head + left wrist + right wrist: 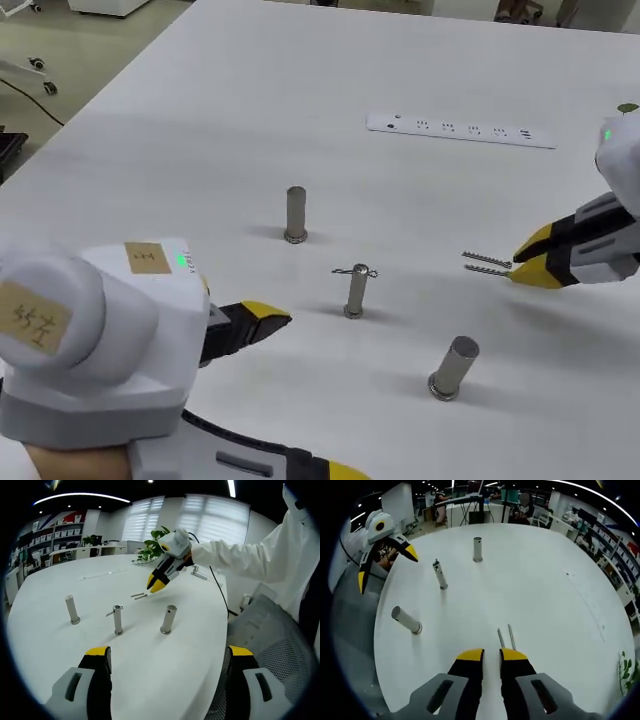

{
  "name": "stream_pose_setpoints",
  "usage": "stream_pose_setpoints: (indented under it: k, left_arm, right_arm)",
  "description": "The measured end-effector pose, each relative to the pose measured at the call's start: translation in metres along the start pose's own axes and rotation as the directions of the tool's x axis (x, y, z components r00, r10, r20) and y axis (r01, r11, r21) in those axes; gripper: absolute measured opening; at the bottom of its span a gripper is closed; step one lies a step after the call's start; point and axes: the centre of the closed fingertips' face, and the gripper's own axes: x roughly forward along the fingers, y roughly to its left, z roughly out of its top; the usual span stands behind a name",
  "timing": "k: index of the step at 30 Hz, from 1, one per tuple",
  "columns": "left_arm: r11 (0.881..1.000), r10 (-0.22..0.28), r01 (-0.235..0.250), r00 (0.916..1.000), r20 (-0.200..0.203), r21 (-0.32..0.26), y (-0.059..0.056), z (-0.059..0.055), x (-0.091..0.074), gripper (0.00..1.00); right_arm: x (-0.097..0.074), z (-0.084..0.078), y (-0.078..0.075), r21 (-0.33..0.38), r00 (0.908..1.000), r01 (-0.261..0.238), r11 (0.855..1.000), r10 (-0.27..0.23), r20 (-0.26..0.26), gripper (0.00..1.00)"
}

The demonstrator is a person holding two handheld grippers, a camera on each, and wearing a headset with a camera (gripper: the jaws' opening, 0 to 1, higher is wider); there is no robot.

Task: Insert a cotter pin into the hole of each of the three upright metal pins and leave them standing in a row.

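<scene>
Three grey metal pins stand upright in a row on the white table (200, 120): a far pin (295, 214), a middle pin (356, 291) and a near pin (455, 368). A thin cotter pin (355, 271) sticks through the top of the middle pin. My right gripper (518, 262) hovers to the right of the row, shut on a second cotter pin (487, 263), whose two legs (505, 637) point forward from its jaws. My left gripper (312, 393) hangs at the near left, jaws wide apart and holding nothing. In the left gripper view the row (118, 620) lies ahead of it.
A white power strip (460, 130) lies flat at the far right of the table. A mesh chair (280, 645) stands past the table's edge beside the person. Bare tabletop surrounds the row on all sides.
</scene>
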Motion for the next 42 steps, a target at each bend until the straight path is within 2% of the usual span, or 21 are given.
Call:
stream_pose_setpoints:
  k: [6, 9, 14, 20, 26, 30, 33, 38, 40, 42]
  left_arm:
    - [1.000, 0.008, -0.008, 1.0000, -0.003, 0.001, 0.005, 0.001, -0.001, 0.94]
    - [1.000, 0.015, -0.015, 0.9999, 0.000, -0.011, 0.009, 0.001, -0.004, 0.94]
    - [0.999, 0.033, -0.033, 0.9994, -0.002, -0.012, 0.016, 0.001, -0.008, 0.94]
    - [0.999, 0.047, -0.047, 0.9989, 0.002, -0.010, 0.019, 0.001, -0.011, 0.94]
    - [0.999, 0.049, -0.049, 0.9988, 0.002, -0.014, 0.019, 0.000, -0.011, 0.93]
    - [0.998, 0.060, -0.060, 0.9982, 0.000, -0.020, 0.022, -0.001, -0.012, 0.93]
    - [0.998, 0.061, -0.062, 0.9981, -0.004, -0.018, 0.023, -0.002, -0.014, 0.92]
    - [0.998, 0.060, -0.061, 0.9982, -0.003, -0.019, 0.024, -0.002, -0.014, 0.92]
    - [0.998, 0.057, -0.057, 0.9983, -0.009, -0.016, 0.023, -0.003, -0.014, 0.92]
    - [0.998, 0.060, -0.060, 0.9981, -0.013, -0.016, 0.023, -0.004, -0.015, 0.92]
  right_arm:
    - [0.009, -0.006, -0.003, -0.006, 0.9992, -0.013, 1.000, 0.013, -0.037, 0.06]
    - [0.013, -0.007, -0.008, 0.015, 0.9982, -0.001, 1.000, 0.002, -0.060, 0.06]
    - [0.018, -0.012, -0.016, -0.003, 0.9959, -0.006, 1.000, 0.006, -0.090, 0.04]
    - [0.024, -0.011, -0.016, -0.010, 0.9947, -0.020, 1.000, 0.019, -0.101, 0.04]
    - [0.024, -0.013, -0.014, -0.035, 0.9908, -0.026, 0.999, 0.021, -0.134, 0.01]
    - [0.025, -0.011, -0.013, -0.013, 0.9900, -0.032, 0.999, 0.030, -0.138, 0.00]
    - [0.024, -0.011, -0.012, -0.021, 0.9883, -0.034, 0.999, 0.030, -0.149, 0.00]
    - [0.025, -0.011, -0.014, -0.003, 0.9835, -0.057, 0.998, 0.056, -0.172, 0.00]
    - [0.027, -0.010, -0.015, -0.013, 0.9810, -0.064, 0.998, 0.061, -0.184, 0.00]
    - [0.026, -0.011, -0.014, -0.052, 0.9739, -0.092, 0.994, 0.079, -0.213, 0.00]
